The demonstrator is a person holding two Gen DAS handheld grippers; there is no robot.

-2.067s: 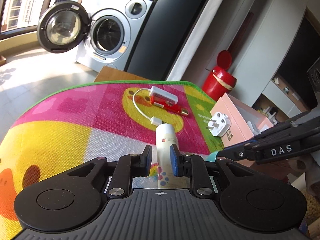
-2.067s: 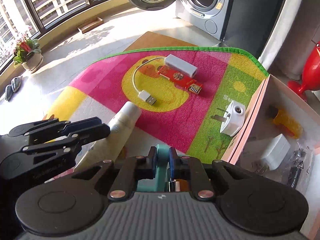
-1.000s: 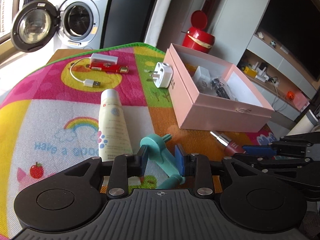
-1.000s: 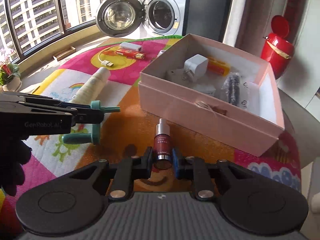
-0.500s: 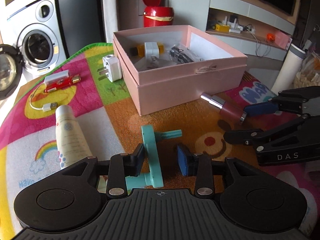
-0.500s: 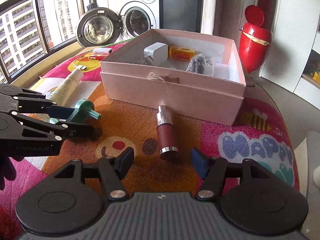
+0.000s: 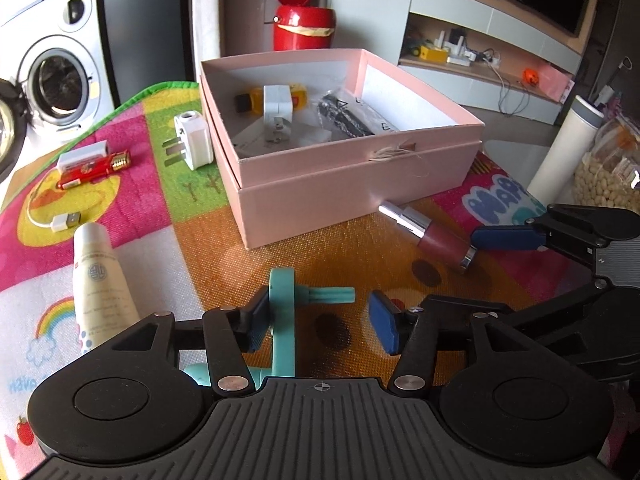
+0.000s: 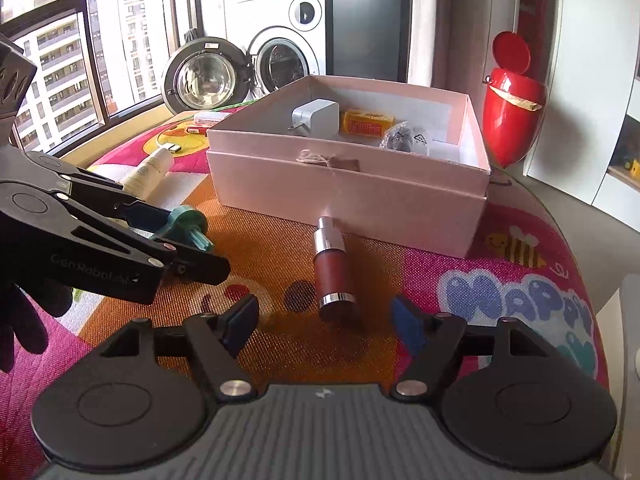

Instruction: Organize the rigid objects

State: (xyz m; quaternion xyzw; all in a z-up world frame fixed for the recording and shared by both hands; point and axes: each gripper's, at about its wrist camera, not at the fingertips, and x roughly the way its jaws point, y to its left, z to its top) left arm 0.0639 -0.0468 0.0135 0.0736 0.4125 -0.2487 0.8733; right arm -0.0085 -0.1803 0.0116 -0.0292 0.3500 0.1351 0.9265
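A teal plastic piece (image 7: 282, 312) lies on the colourful mat, leaning against the left pad of my left gripper (image 7: 320, 320). Its jaws are opening and the right pad stands well clear of the piece. A dark red bottle (image 8: 330, 272) with a silver cap lies on the mat just ahead of my right gripper (image 8: 324, 322). Those jaws are opening too, and neither pad touches the bottle. The open pink box (image 7: 360, 188) sits behind both and holds a white charger (image 7: 278, 106), a yellow item and a black packet. My left gripper (image 8: 180, 240) shows in the right wrist view.
Left of the box lie a cream tube (image 7: 100, 280), a white plug adapter (image 7: 192, 142) and a red USB stick (image 7: 92, 168) with a white cabled adapter. A red bin (image 7: 302, 26) and a washing machine stand beyond the mat. A white bottle (image 7: 564, 152) stands at the right.
Both grippers have opened. The teal piece and the red bottle, gripped a second ago, now rest on the mat. Both views swung toward the pink box.
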